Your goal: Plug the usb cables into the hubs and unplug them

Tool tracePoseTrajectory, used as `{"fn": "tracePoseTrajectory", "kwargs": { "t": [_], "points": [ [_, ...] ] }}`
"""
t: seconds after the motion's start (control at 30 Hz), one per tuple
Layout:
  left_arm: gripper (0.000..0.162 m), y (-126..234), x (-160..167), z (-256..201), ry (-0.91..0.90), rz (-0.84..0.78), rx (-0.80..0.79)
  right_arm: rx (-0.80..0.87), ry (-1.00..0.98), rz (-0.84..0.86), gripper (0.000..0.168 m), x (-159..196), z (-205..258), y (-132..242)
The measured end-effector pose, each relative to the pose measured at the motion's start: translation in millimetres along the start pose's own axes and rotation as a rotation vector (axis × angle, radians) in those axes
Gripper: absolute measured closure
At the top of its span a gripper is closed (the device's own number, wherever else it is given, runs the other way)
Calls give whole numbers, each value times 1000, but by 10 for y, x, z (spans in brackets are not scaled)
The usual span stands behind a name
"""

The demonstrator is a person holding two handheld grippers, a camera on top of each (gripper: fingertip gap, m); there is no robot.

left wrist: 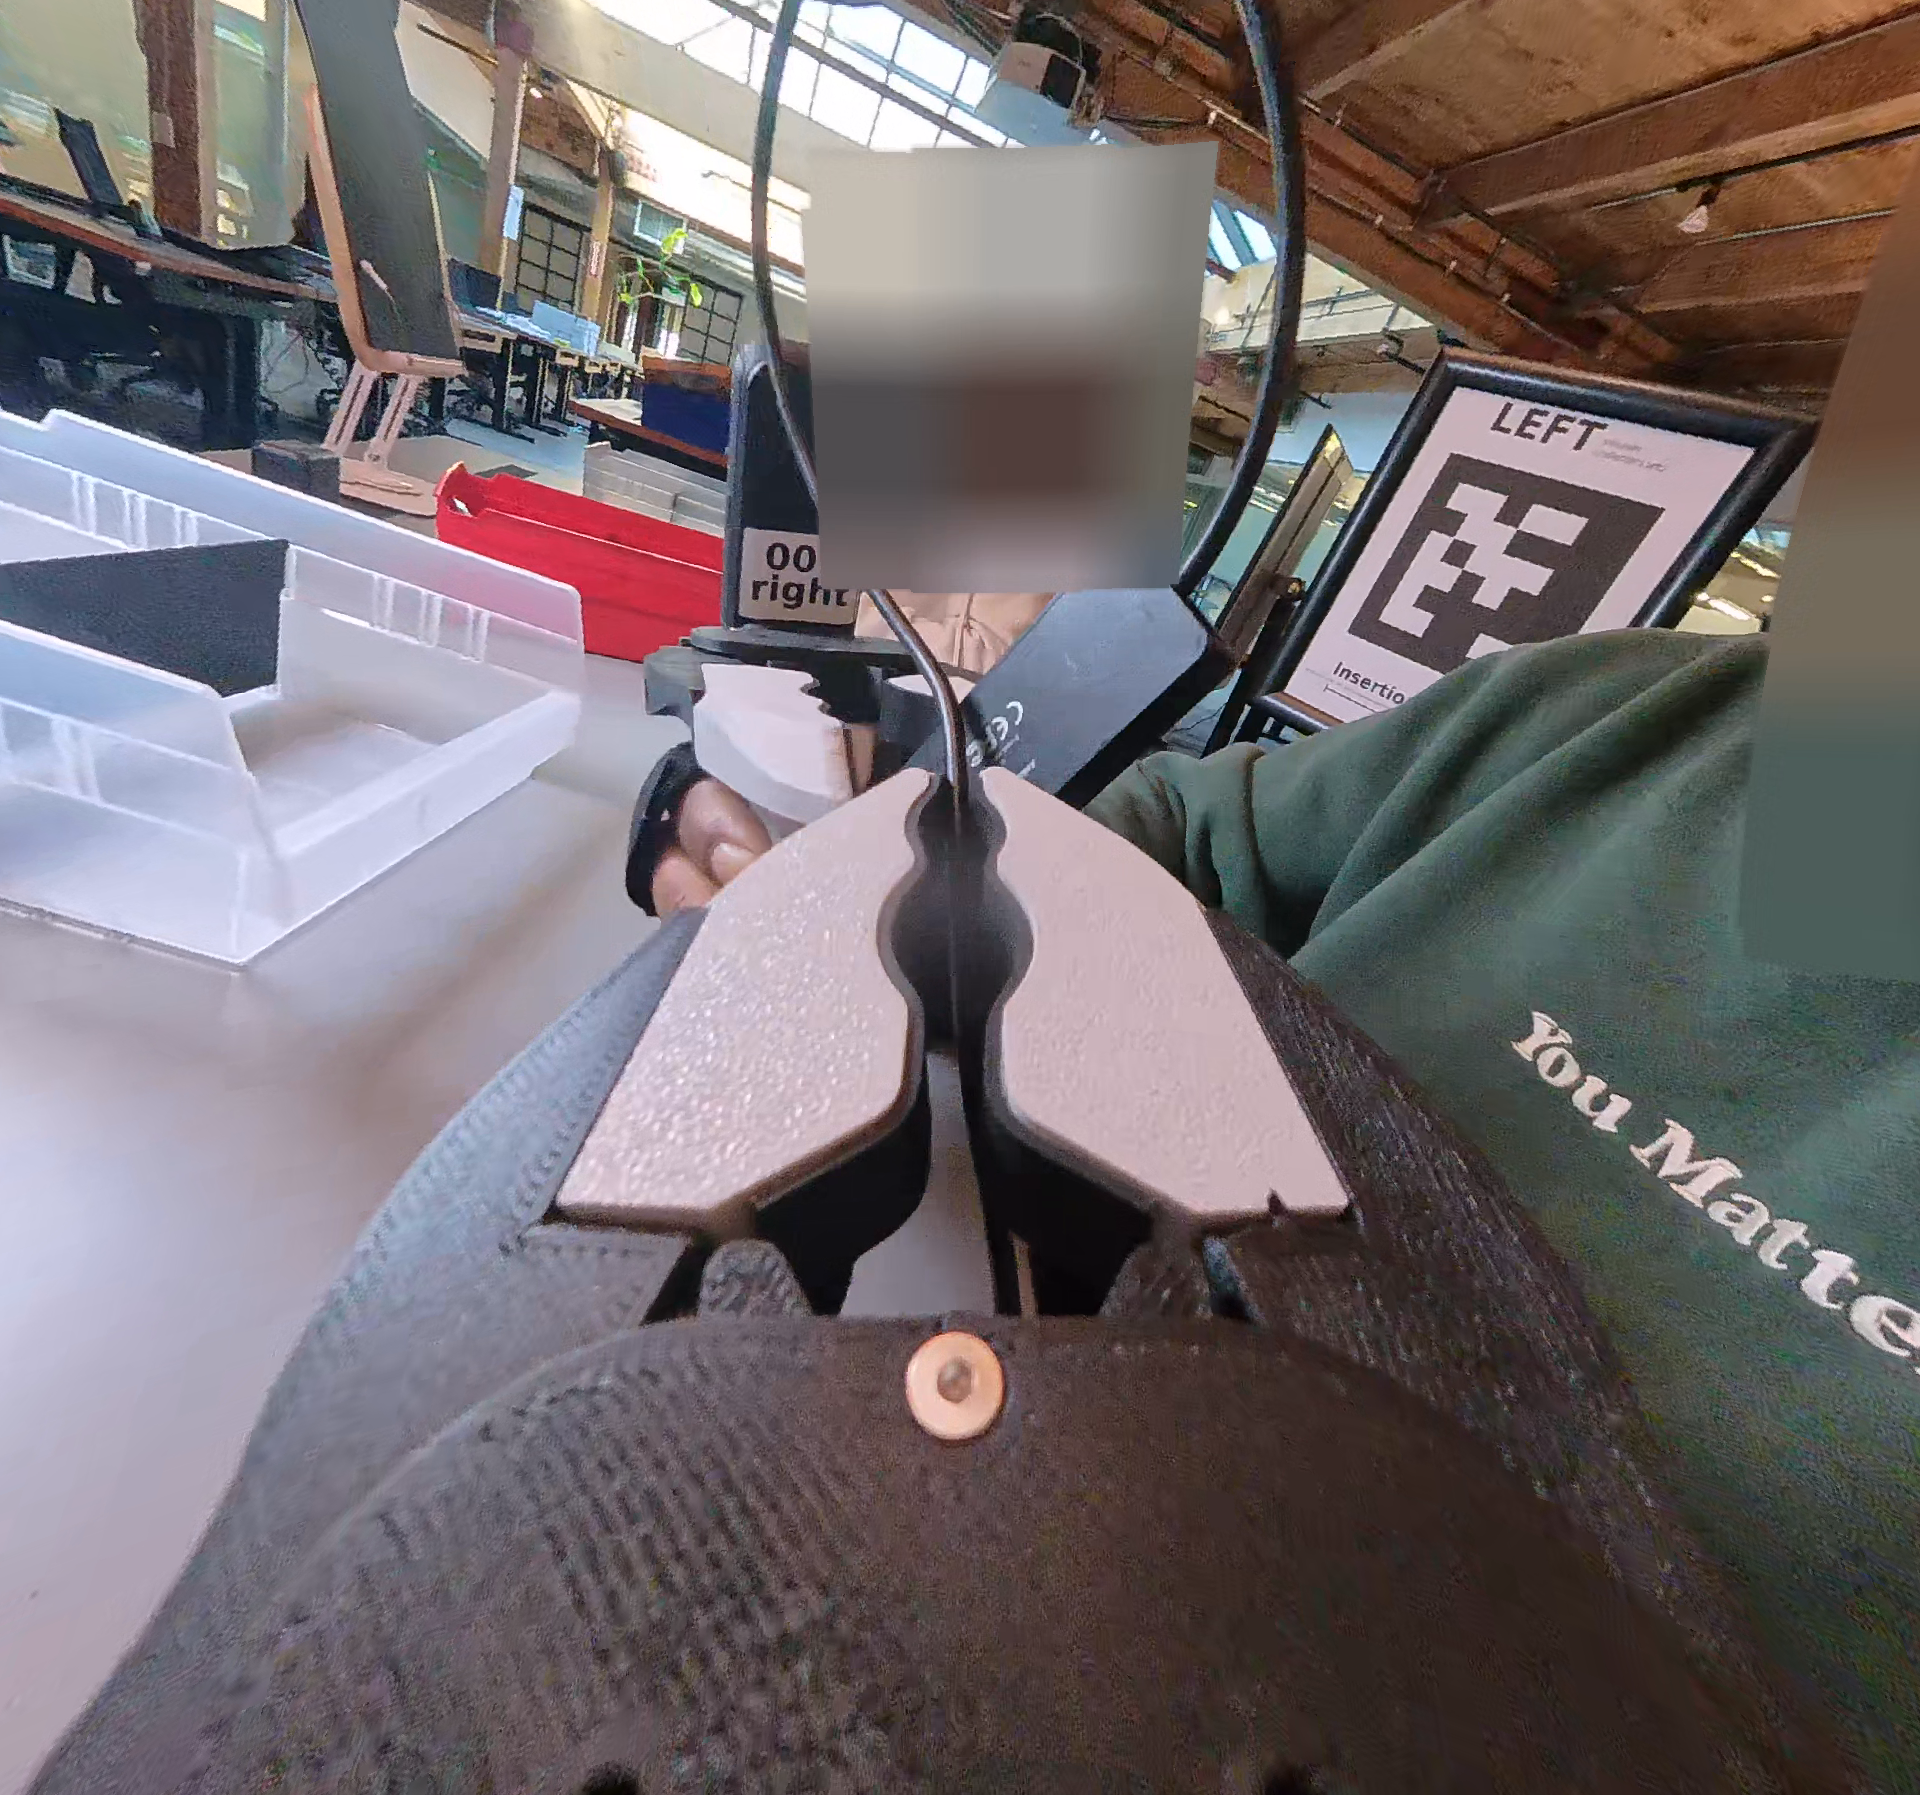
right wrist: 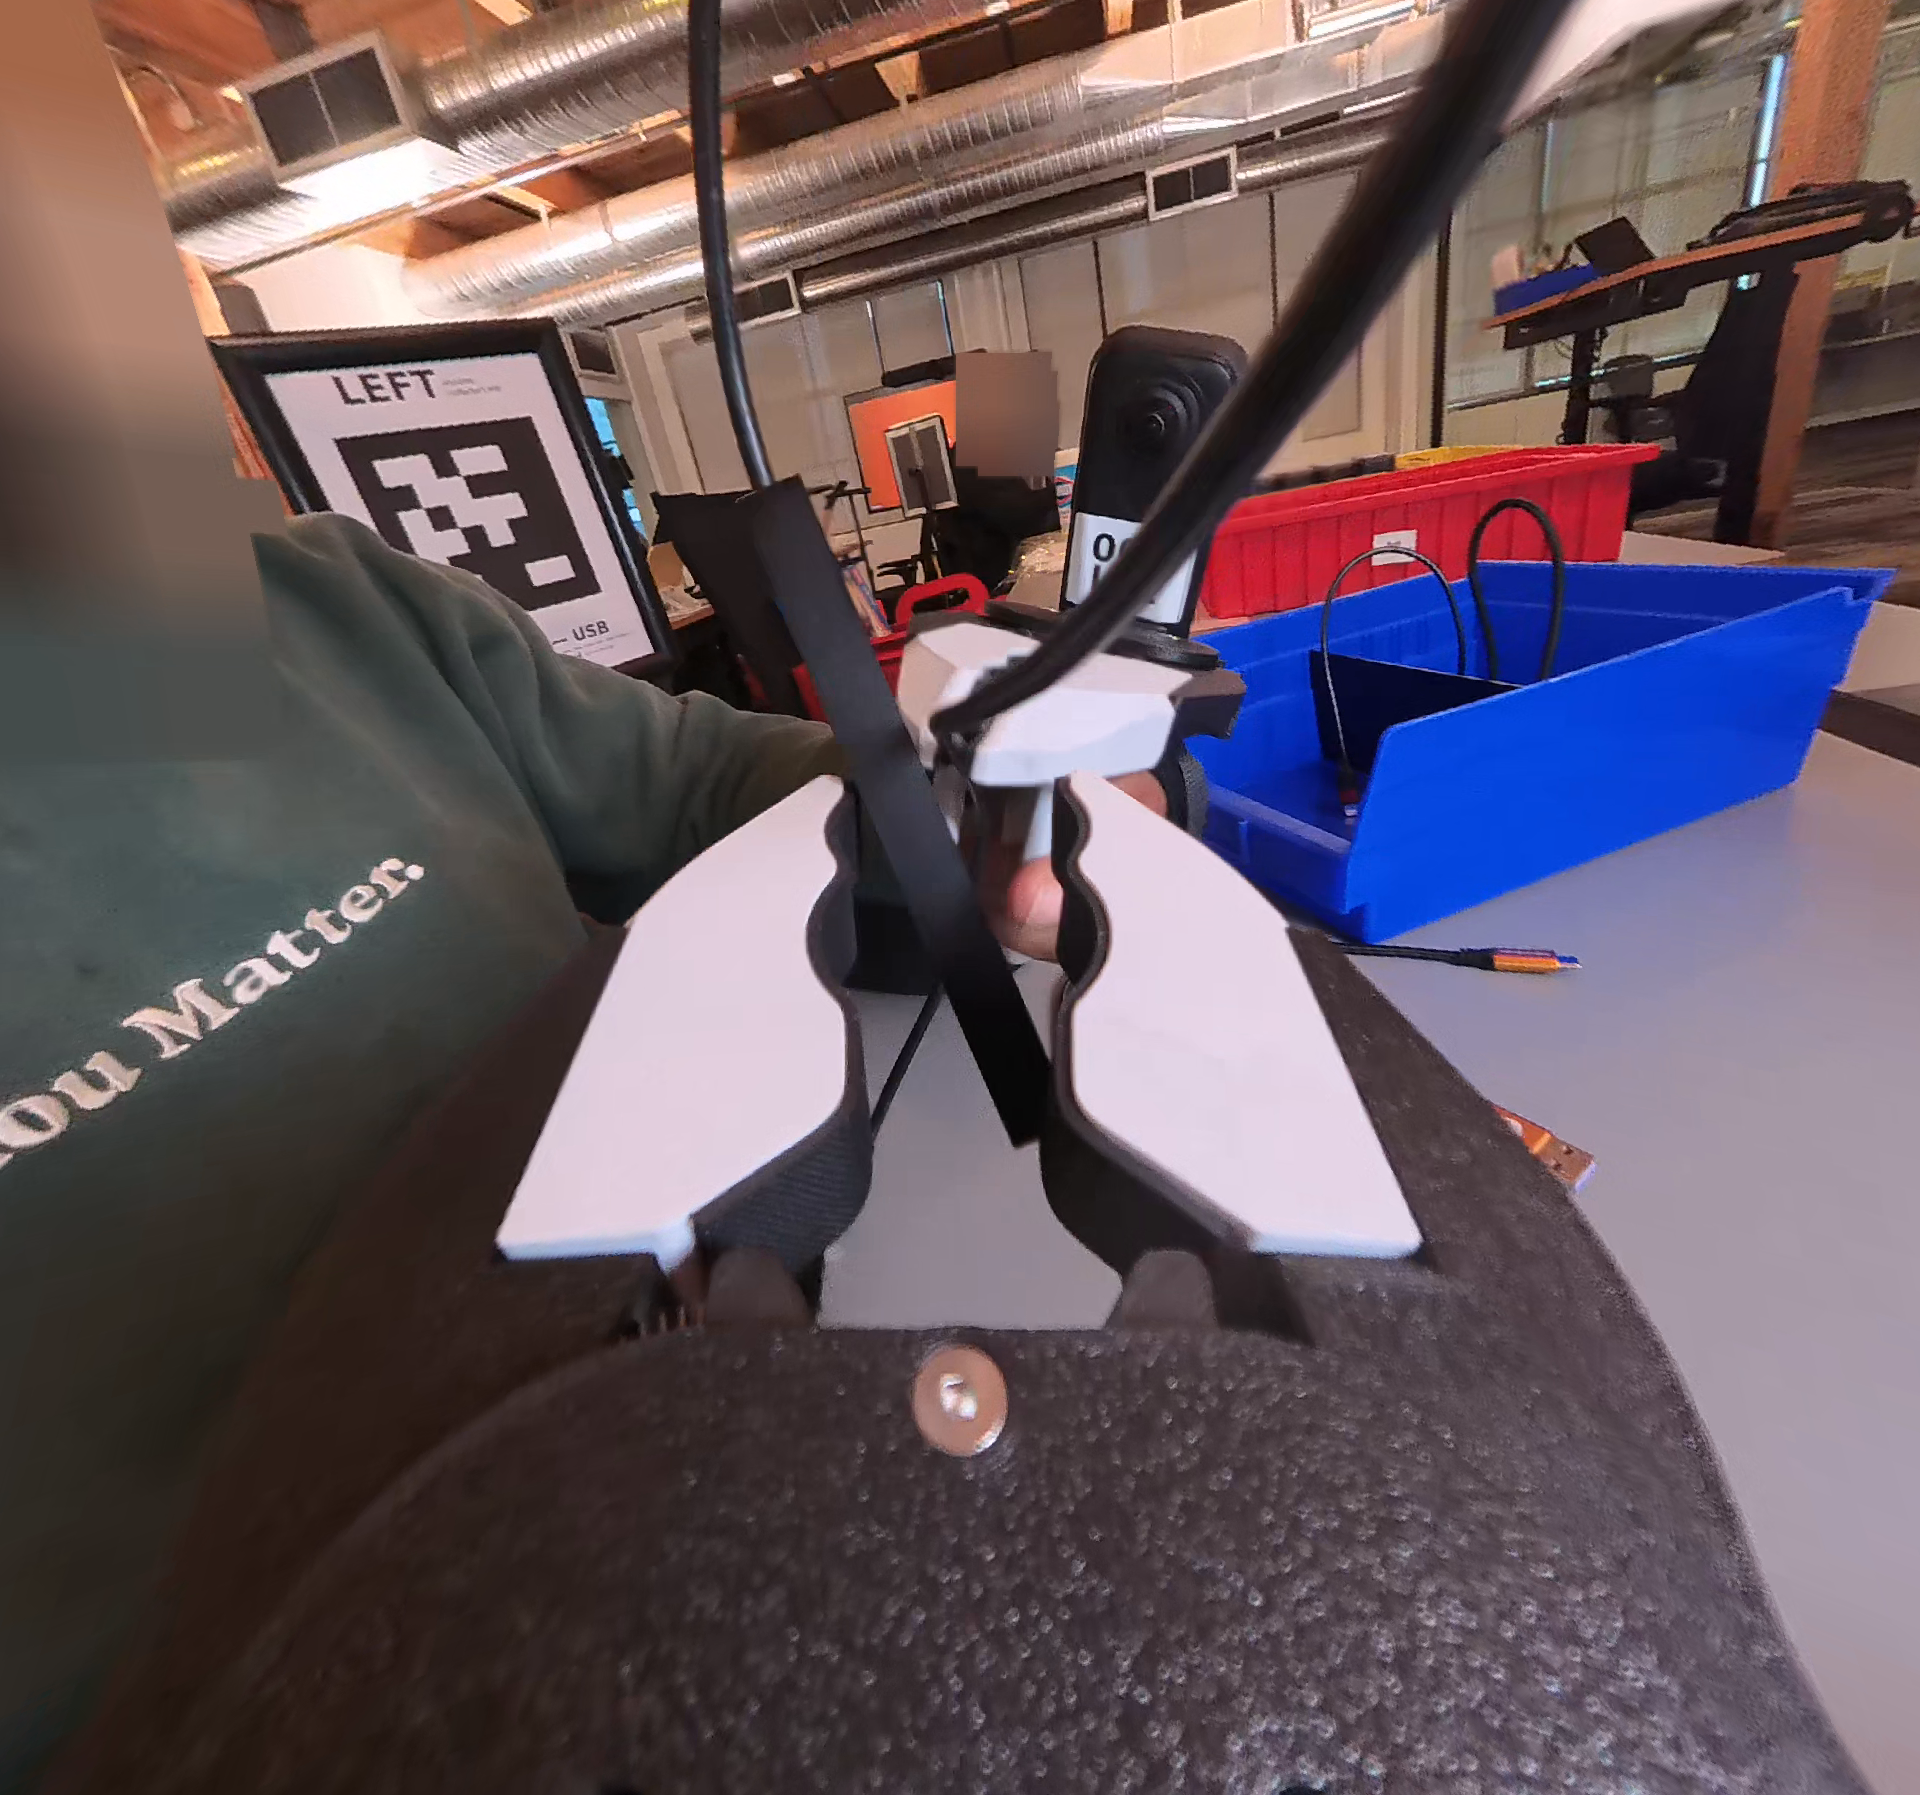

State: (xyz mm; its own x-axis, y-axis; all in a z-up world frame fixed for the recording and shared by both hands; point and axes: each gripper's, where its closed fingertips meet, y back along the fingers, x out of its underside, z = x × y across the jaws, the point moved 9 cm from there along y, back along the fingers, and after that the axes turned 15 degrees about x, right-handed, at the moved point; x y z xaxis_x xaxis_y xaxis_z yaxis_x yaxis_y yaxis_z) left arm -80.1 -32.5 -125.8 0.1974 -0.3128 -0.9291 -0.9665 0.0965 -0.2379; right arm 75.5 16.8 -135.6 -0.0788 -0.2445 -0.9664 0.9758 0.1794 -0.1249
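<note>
In the left wrist view my left gripper (left wrist: 956, 784) is shut on a thin black USB cable (left wrist: 951, 914) that runs between its fingers and loops overhead. Just beyond it, my right gripper (left wrist: 790, 737) holds a flat black hub (left wrist: 1091, 685) that sticks out to the right. In the right wrist view my right gripper (right wrist: 951, 795) is shut on the hub (right wrist: 914, 862), which sits tilted and edge-on between the fingers. The left gripper (right wrist: 966, 727) faces it closely, with the cable (right wrist: 1299, 343) arching up from its tips. The cable's plug is hidden.
A clear plastic bin (left wrist: 260, 758) and a red bin (left wrist: 582, 550) stand at the left. A blue bin (right wrist: 1507, 758) with cables and a red bin (right wrist: 1423, 509) stand at the right. An orange-tipped cable (right wrist: 1527, 963) lies on the grey table. A framed marker sign (left wrist: 1538, 540) stands behind a green sleeve (left wrist: 1558, 862). Both grippers' tips are close together, under 4 cm apart.
</note>
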Motion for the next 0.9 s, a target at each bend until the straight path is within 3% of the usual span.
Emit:
{"fn": "tracePoseTrajectory", "kwargs": {
  "t": [0.1,0.23,0.47,0.57,0.7,0.9],
  "points": [
    [158,-3,7,-4,22,-8,27,-13,19,-30,136,-7,33,4],
    [158,50,-6,31,65,-33,-1,19,22,-86,156,-55,3,57],
    [158,31,41,2,75,28,0,-5,8,-56,156,-51,21,49],
    [158,14,90,2,85,66,12,8,-5,-59,148,-48,14,33],
    [158,-54,133,-7,54,135,-1,-43,-3,-36,151,-40,49,25],
    [156,23,107,2,20,153,-69,14,50,-12,153,-82,38,41]
  ]
}}
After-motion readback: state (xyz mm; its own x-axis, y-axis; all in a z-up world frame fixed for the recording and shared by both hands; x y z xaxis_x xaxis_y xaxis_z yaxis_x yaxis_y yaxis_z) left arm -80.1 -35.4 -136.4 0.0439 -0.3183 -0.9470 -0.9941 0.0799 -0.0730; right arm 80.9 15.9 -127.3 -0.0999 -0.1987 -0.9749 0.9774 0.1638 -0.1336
